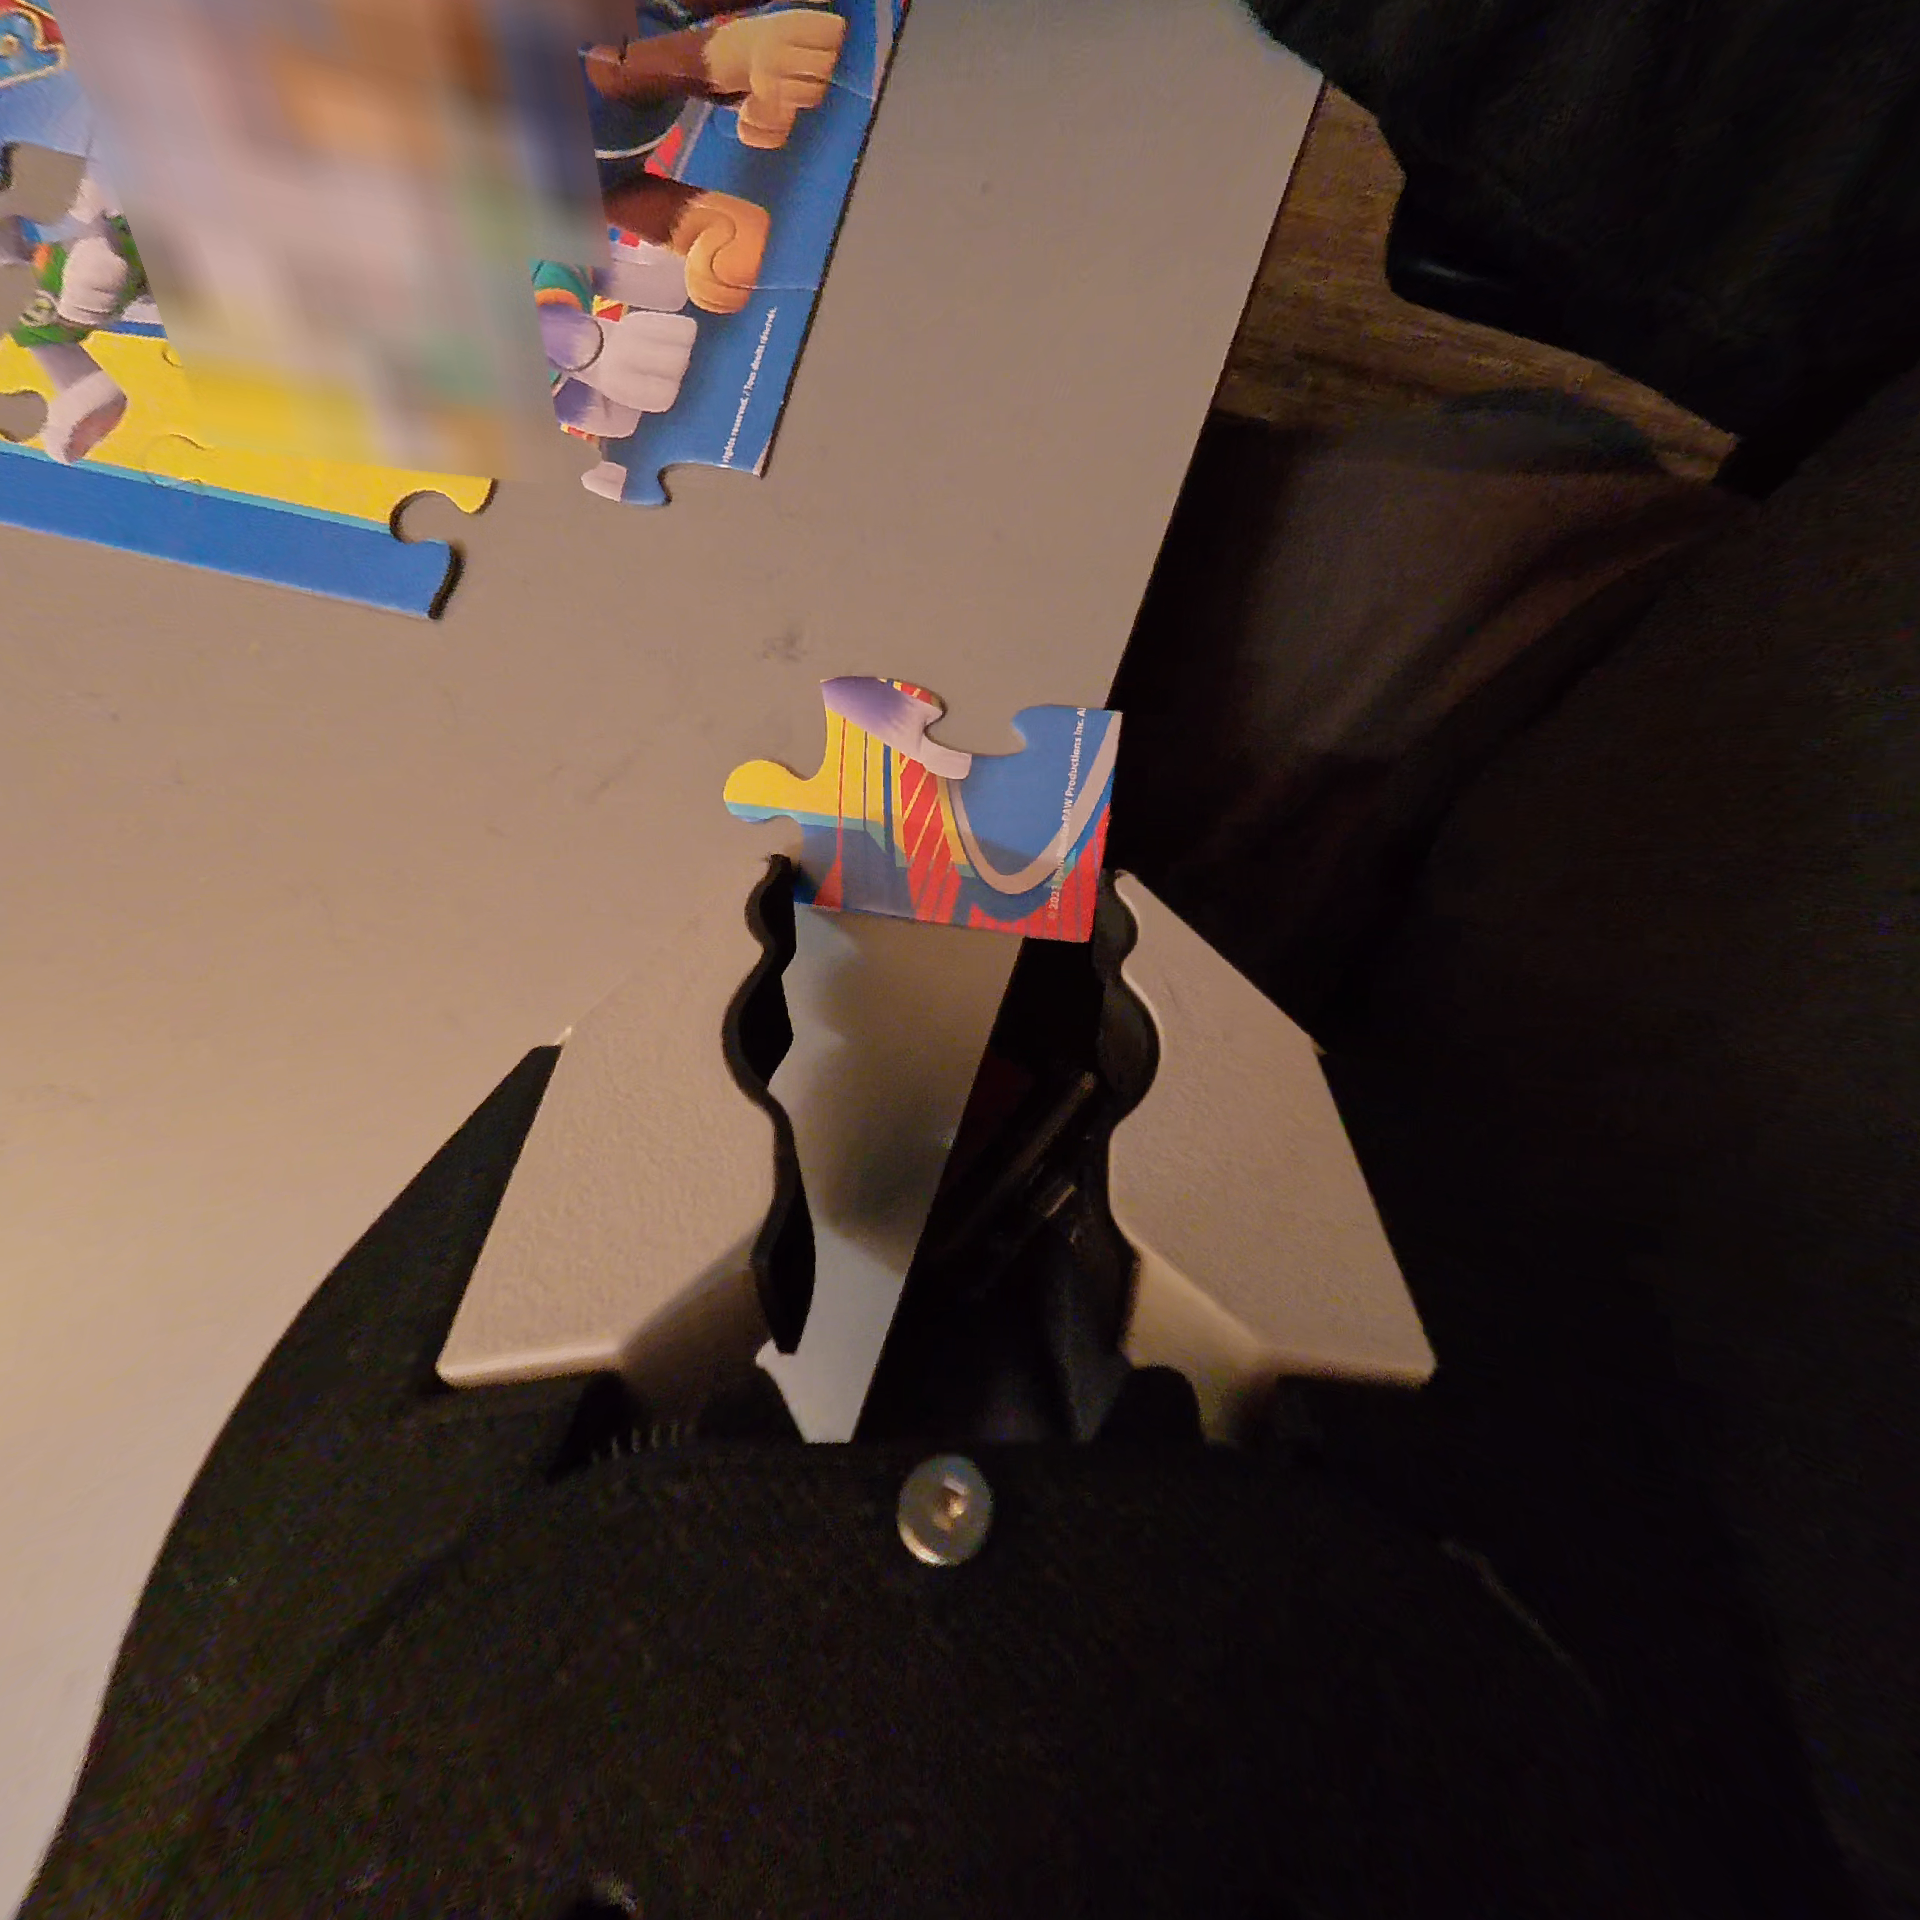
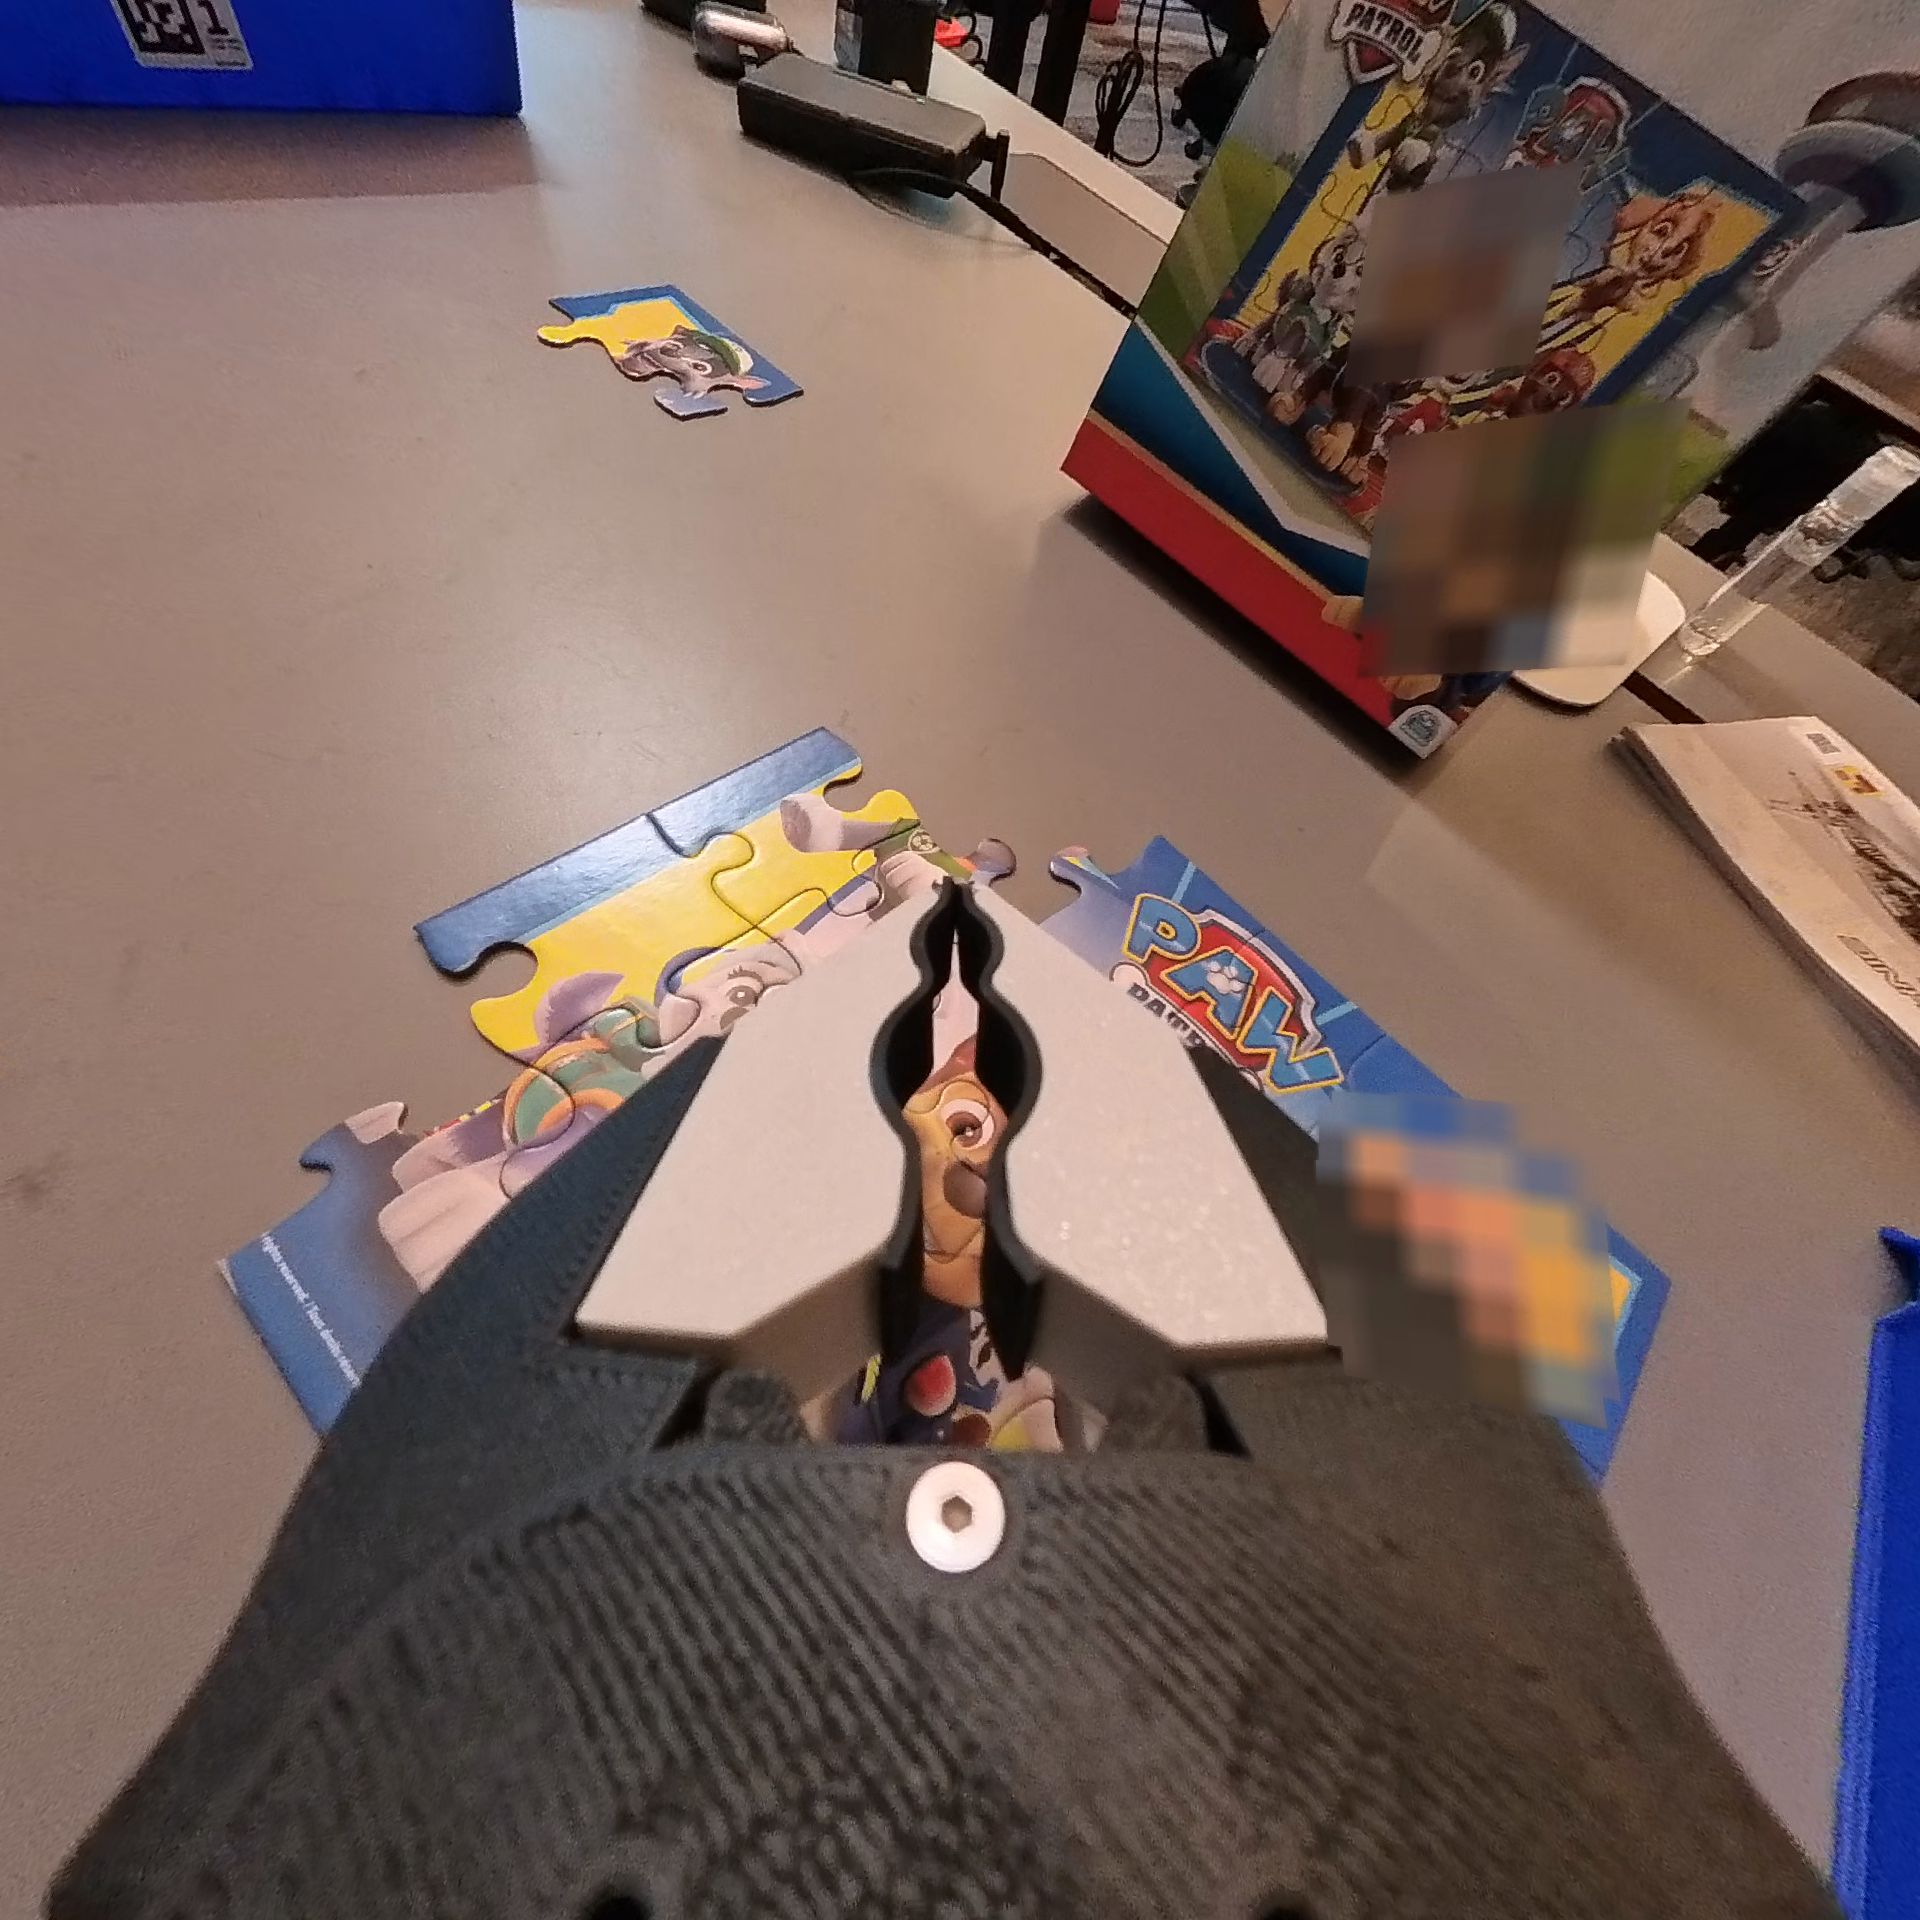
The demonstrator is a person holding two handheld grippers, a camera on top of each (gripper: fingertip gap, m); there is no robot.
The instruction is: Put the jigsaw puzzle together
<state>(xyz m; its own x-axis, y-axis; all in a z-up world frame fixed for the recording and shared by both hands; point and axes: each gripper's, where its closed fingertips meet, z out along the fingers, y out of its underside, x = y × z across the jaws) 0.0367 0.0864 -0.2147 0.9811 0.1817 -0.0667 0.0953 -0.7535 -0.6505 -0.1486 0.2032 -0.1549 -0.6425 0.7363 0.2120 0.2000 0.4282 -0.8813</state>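
My left gripper (image 1: 943, 883) is shut on a loose puzzle piece (image 1: 935, 821) with yellow, red and blue stripes, its fingertips against the piece's two side edges. The piece is at the right edge of the grey table (image 1: 416, 831) and partly overhangs it. The partly assembled puzzle (image 1: 260, 520) lies farther off at the upper left. My right gripper (image 2: 956, 899) is shut with nothing between its pads. Its tips are over the assembled puzzle (image 2: 644, 935), near a gap between the yellow section and the blue logo section (image 2: 1226, 987).
A separate puzzle piece (image 2: 675, 353) lies alone farther back on the table. The puzzle box (image 2: 1351, 343) stands at the right, with a booklet (image 2: 1787, 862) beside it. A black power adapter (image 2: 862, 114) and a blue box (image 2: 312, 62) are at the back. A blue object (image 2: 1881, 1558) is at the right edge. The tips of one gripper are about 25 cm away from the tips of the other. The blue logo section (image 2: 1226, 987) lies some 10 cm from my right tips, 30 cm from my left tips.
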